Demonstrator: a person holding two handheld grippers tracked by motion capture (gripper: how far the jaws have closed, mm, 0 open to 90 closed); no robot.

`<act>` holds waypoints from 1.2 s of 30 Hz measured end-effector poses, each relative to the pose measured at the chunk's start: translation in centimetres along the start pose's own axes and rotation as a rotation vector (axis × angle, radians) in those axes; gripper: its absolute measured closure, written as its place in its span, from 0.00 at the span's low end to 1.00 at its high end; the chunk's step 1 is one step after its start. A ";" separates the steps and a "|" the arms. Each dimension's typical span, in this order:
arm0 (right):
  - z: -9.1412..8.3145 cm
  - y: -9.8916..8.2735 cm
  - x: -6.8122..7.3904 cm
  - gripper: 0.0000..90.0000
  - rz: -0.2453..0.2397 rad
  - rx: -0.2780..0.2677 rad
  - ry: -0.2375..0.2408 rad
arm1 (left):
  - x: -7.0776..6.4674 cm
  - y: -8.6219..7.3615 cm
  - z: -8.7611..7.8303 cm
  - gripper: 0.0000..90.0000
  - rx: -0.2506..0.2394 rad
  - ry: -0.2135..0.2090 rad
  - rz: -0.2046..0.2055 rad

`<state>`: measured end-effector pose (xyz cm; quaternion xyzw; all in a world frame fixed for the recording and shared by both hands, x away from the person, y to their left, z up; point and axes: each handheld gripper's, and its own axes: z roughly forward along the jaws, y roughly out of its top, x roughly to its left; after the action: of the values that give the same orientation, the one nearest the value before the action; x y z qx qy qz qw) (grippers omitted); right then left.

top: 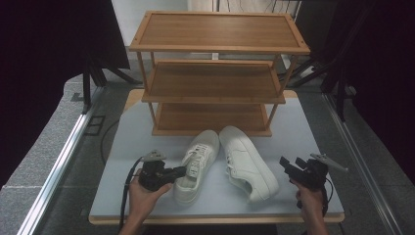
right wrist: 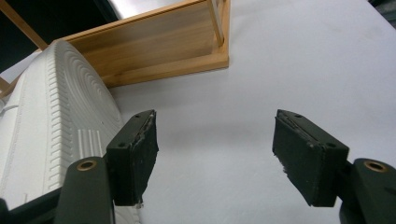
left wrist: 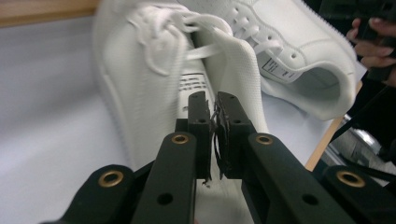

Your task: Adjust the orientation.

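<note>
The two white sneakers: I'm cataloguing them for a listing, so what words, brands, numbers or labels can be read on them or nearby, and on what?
No text here can be read.
Right sneaker: a small label inside the collar bears dark print, too small to read.
Left sneaker: rows of dark marks on the insole, blurred and unreadable.
Wooden shoe rack: no lettering visible.
Table: no lettering visible.
</note>
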<state>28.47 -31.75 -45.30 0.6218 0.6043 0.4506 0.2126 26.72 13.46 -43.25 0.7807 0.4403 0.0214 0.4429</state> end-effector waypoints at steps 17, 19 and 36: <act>0.1 0.0 0.5 0.34 -0.008 0.004 0.009 | 2.1 -0.9 -0.4 1.00 0.062 0.126 -0.021; -0.1 -0.1 0.1 0.34 -0.003 0.002 0.003 | 2.5 -0.7 -0.6 1.00 0.061 0.118 -0.021; -0.5 0.0 -0.2 0.34 0.002 -0.003 -0.011 | 3.1 -0.4 -1.7 0.96 0.031 0.134 -0.017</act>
<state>28.07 -32.09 -45.14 0.6243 0.6019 0.4485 0.2165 27.63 16.87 -43.60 0.7806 0.4758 0.0629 0.4003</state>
